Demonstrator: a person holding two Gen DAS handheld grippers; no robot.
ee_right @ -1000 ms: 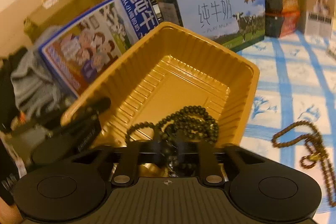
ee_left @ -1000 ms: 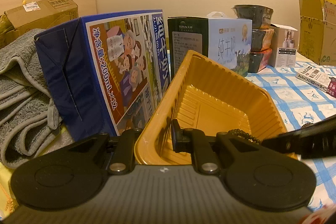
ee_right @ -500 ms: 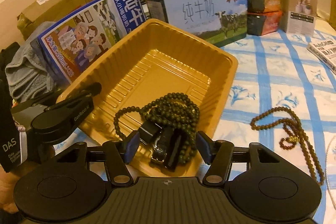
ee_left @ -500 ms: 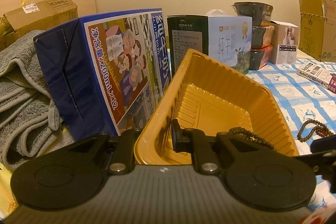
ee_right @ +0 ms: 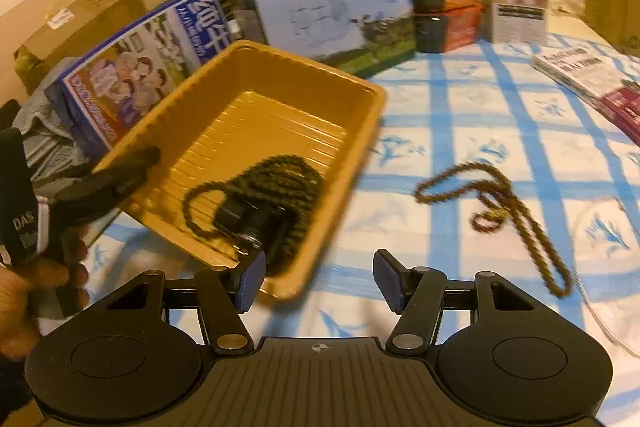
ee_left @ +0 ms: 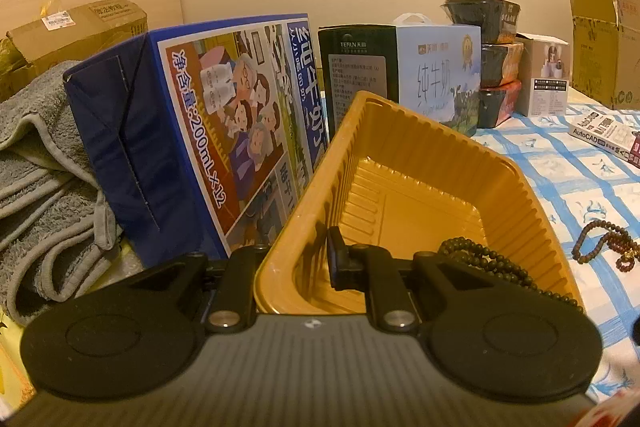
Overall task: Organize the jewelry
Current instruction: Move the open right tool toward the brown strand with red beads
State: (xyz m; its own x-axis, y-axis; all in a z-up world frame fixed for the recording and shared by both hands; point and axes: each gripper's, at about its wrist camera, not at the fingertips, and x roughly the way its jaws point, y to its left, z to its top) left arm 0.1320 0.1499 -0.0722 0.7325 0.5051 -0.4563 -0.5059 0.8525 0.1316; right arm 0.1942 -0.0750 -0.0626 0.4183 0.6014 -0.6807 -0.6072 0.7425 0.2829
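My left gripper [ee_left: 292,263] is shut on the near wall of the yellow plastic tray [ee_left: 420,119], one finger inside and one outside. It tilts the tray up at that end. In the right wrist view it shows as a black arm [ee_right: 108,179] on the tray's [ee_right: 312,67] left rim. A dark bead necklace [ee_right: 280,171] and a black watch [ee_right: 248,219] lie in the tray's near end. My right gripper [ee_right: 318,281] is open and empty just outside the tray's near corner. A brown bead necklace [ee_right: 490,219] lies loose on the blue checked cloth to the right.
A blue milk carton box [ee_left: 224,131] and a white milk box [ee_left: 436,75] stand close behind the tray. A grey towel [ee_left: 36,187] is at the left. Stacked bowls [ee_left: 496,59], a cardboard box [ee_left: 600,43] and books [ee_left: 604,131] lie to the right.
The right gripper opened and let the dark beads and watch drop into the tray, then drew back and to the right out of the tray. The left gripper kept its hold.
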